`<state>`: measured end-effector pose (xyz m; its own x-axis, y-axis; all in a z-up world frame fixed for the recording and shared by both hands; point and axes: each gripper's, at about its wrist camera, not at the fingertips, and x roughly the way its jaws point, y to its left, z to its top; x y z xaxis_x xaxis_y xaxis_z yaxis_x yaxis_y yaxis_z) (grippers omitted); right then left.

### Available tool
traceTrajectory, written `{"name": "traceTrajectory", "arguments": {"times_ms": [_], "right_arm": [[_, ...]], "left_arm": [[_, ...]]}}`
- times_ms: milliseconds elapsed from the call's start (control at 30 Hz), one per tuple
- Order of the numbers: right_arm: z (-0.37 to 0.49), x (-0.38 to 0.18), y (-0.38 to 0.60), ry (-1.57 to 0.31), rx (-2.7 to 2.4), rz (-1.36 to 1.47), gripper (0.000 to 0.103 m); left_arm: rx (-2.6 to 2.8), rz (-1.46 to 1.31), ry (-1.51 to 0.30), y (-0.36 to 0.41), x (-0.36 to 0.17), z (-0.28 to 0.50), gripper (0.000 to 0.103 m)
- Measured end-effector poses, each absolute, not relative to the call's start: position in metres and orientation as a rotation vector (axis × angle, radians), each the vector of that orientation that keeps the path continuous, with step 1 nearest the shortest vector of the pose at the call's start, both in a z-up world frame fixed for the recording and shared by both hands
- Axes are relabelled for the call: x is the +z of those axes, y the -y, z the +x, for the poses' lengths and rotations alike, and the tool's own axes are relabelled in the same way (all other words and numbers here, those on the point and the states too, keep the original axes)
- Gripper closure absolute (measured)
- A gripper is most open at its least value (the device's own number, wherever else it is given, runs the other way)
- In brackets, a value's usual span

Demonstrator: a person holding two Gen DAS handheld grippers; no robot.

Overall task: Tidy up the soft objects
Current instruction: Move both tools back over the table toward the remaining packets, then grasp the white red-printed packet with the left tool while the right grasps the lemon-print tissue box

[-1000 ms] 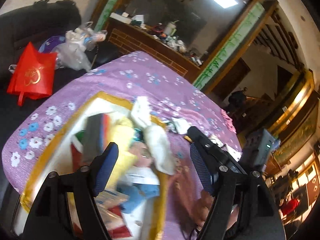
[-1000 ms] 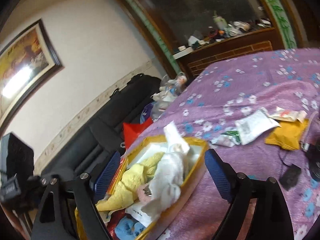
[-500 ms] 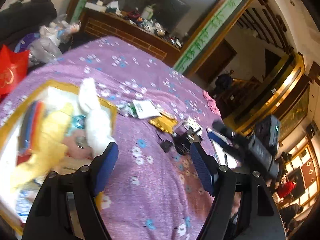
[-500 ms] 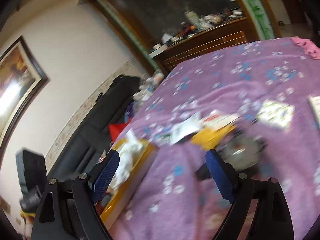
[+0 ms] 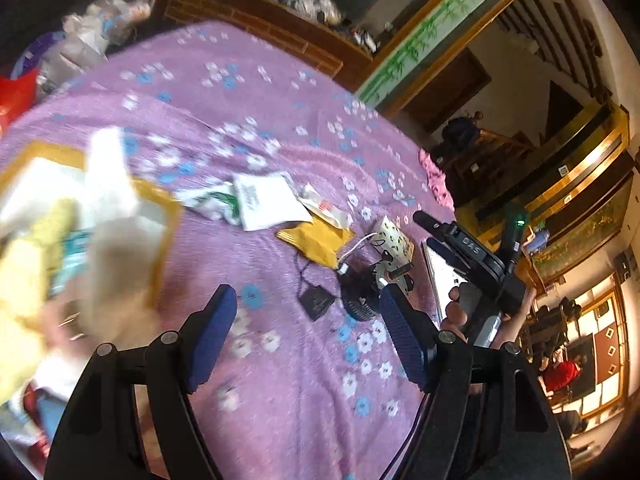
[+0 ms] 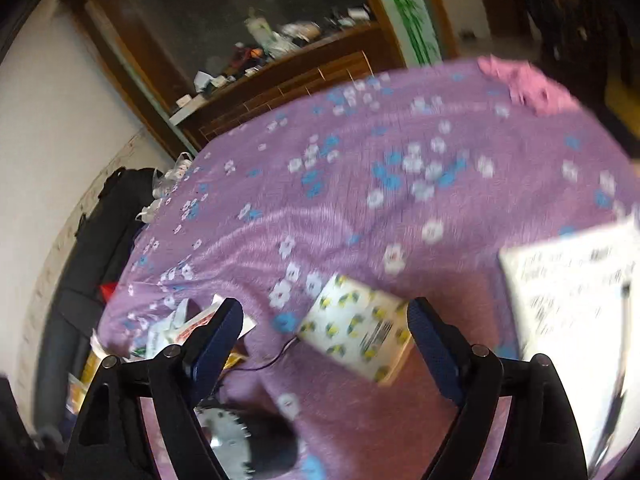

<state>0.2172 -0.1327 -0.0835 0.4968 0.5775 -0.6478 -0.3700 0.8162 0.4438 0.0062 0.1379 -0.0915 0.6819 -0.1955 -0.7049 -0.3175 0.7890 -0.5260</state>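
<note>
A yellow-rimmed box (image 5: 160, 196) at the left of the left wrist view holds several soft items, among them a white cloth (image 5: 108, 184) and a yellow cloth (image 5: 24, 264). My left gripper (image 5: 308, 332) is open and empty above the purple flowered cover (image 5: 260, 380), to the right of the box. My right gripper (image 6: 326, 344) is open and empty, just above a small white tissue pack with yellow print (image 6: 354, 334). That pack also shows in the left wrist view (image 5: 394, 236). A pink cloth (image 6: 528, 84) lies at the far edge of the cover.
White wrappers (image 5: 264, 200), a yellow packet (image 5: 316, 240), a black round device (image 5: 360, 296) with a cable and a white printed sheet (image 6: 568, 280) lie on the cover. A dark sofa (image 6: 100, 232) stands to the left, a cluttered wooden shelf (image 6: 280, 64) behind.
Both grippers have swung right, away from the box. The left one now sits over bare cover. The right one has come to the tissue pack. Both stayed open.
</note>
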Motion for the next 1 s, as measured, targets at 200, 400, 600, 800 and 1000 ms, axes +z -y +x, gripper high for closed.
{"name": "traceTrajectory", "arguments": {"times_ms": [200, 400, 600, 800, 1000], "right_arm": [[0.24, -0.111, 0.13, -0.947, 0.606, 0.298, 0.016], [0.249, -0.115, 0.113, -1.055, 0.675, 0.217, 0.014], [0.244, -0.116, 0.093, -1.037, 0.611, 0.06, 0.014], [0.234, -0.113, 0.083, -1.014, 0.532, -0.019, 0.034], [0.22, -0.108, 0.069, -0.999, 0.532, -0.034, 0.042]], "left_arm": [[0.061, -0.648, -0.939, -0.128, -0.111, 0.079, 0.029], [0.089, -0.649, -0.975, -0.137, -0.119, 0.119, 0.03], [0.113, -0.554, -1.029, -0.131, -0.132, 0.159, 0.03], [0.119, -0.461, -1.076, -0.12, -0.153, 0.176, 0.03], [0.134, -0.394, -1.027, -0.108, -0.149, 0.171, 0.052]]}}
